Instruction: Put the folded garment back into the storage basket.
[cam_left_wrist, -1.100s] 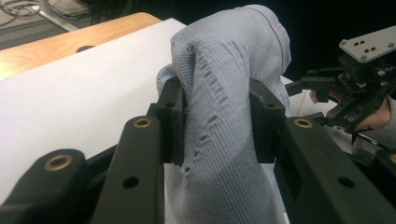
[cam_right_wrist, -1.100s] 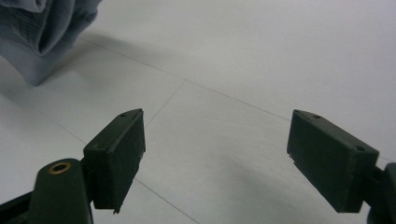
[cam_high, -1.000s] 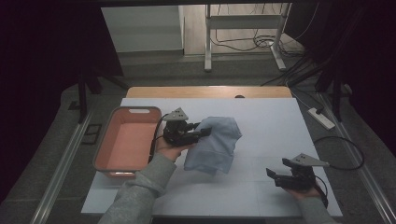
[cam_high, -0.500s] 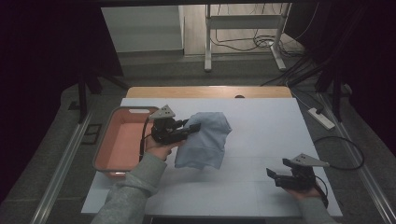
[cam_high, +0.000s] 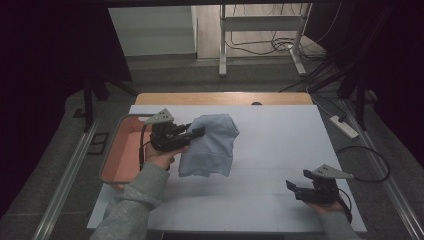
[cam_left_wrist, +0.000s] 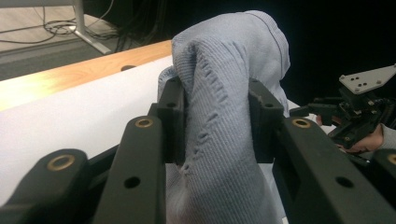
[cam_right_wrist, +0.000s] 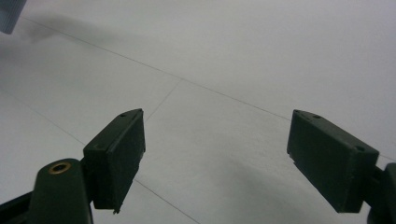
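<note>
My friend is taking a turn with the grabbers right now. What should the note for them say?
Left gripper: shut on the blue cloth, lifted so it hangs above the white table, beside the pink tray.
Right gripper: open, holding nothing, low over the table's near right part.
Done: cloth picked up.
Left: it looks headed for the tray, so probably carry it over, let go, and keep the right gripper out of the way.

Left claw (cam_high: 197, 132) clamped tight, raised level; right claw (cam_high: 292, 187) wide apart, low near table.
</note>
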